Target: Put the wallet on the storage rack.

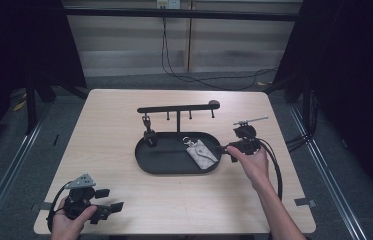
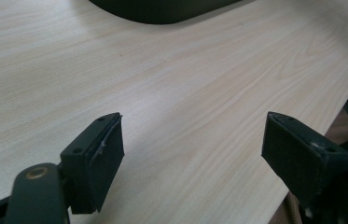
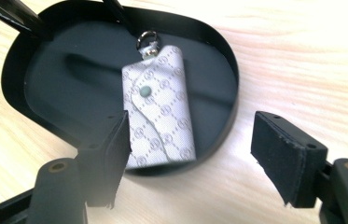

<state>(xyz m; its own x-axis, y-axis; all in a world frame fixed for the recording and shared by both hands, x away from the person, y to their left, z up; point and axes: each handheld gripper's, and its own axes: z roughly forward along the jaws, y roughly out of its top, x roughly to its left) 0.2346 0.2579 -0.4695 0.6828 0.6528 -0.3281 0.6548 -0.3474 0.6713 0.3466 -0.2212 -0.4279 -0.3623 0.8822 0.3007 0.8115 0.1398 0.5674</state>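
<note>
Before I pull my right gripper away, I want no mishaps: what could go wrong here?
1. The key pouch lies in the black tray with one end near the rim, right beside the right gripper, whose open jaws hold nothing; a careless pull back could snag it or nudge the tray.
2. The hook stand rises behind the tray, so a high sweep could knock it.

The left gripper (image 1: 105,210) was held at the table's (image 1: 124,195) near left corner, jaws spread wide. The right gripper (image 1: 222,149) was held open by the table's right side, nothing between its jaws.
</note>
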